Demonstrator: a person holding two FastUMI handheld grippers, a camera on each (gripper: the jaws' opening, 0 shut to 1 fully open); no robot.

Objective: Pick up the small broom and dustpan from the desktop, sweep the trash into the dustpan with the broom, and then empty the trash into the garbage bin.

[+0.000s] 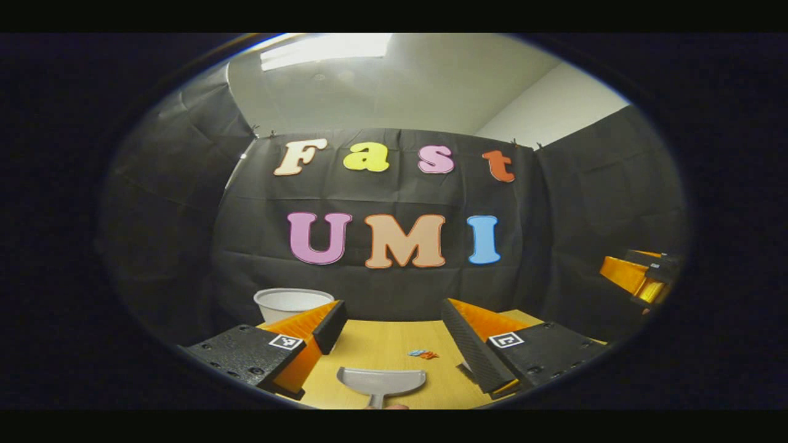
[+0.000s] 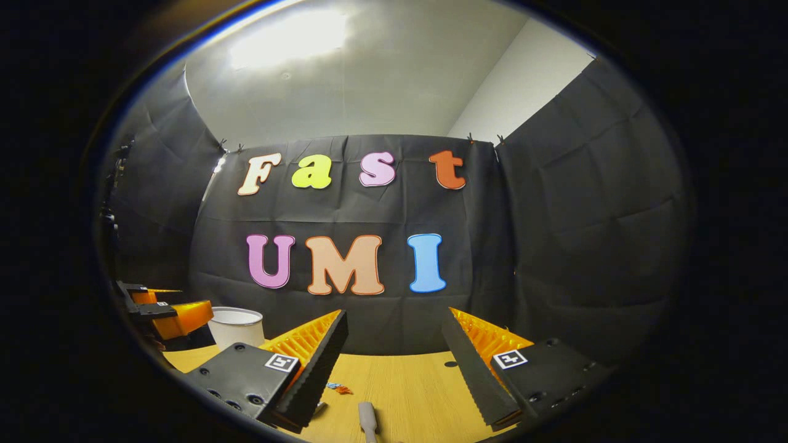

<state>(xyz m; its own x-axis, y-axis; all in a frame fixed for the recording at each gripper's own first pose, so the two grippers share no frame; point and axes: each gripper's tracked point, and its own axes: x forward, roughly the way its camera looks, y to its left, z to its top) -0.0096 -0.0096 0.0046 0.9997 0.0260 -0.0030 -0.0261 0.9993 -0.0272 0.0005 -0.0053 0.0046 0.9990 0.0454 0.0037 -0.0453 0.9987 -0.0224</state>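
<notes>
On the pale wooden worktop (image 1: 381, 351), we see the grey plastic dustpan (image 1: 381, 380) lying at six o'clock between the spread, empty fingers of the left claw (image 1: 394, 335). Small blue and orange trash scraps (image 1: 422, 354) lie just beyond it, toward one o'clock. The white round garbage bin (image 1: 292, 304) stands at ten o'clock. In the right gripper view, the right claw (image 2: 394, 360) also gapes apart above a grey handle (image 2: 367, 419) at six o'clock.

Dim booth lit by a glaring ceiling light (image 2: 289, 37) overhead; fisheye bends and darkens the softly blurred edges
</notes>
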